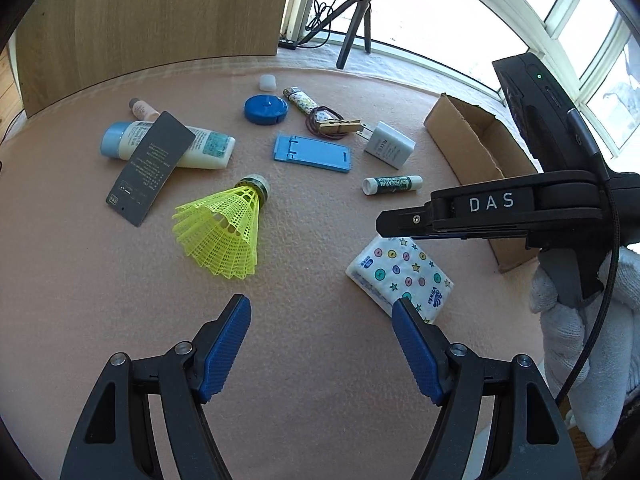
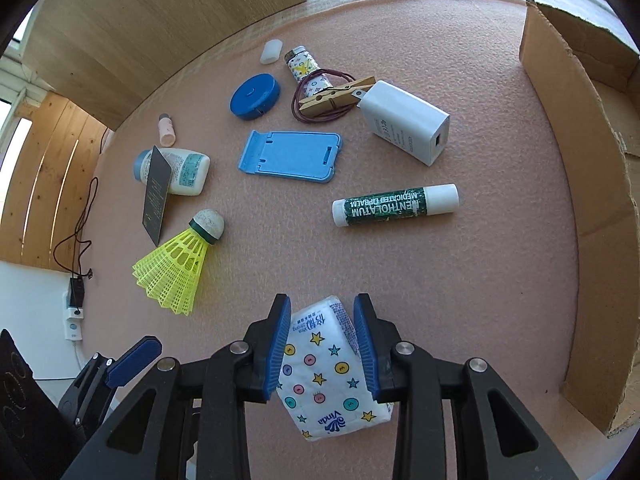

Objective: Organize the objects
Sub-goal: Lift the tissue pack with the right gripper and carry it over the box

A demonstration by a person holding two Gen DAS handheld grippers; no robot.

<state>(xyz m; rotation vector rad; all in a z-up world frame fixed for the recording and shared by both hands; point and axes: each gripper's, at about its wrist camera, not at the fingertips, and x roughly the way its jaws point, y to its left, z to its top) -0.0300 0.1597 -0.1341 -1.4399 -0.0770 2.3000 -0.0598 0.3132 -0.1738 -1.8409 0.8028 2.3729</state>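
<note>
Our right gripper [image 2: 322, 344] brackets the tissue pack [image 2: 328, 368], blue pads at either flank; whether they press it we cannot tell. Our left gripper [image 1: 322, 344] hangs spread and empty over bare pink mat [image 1: 120, 300]. We judge this the pick-up step for the pack. Next we need a firm squeeze, a lift, and a carry to the cardboard box [image 2: 560, 160], which stands to the right of the pack, well apart.

- Left tool [image 1: 320, 320] open over bare pink desk [image 1: 120, 300], nothing between its blue pads [image 1: 226, 350].
- Yellow shuttlecock [image 1: 220, 232] just ahead.
- Patterned tissue pack [image 1: 400, 276] under right tool's black body.
- Cardboard box [image 1: 464, 140] far right.
</note>
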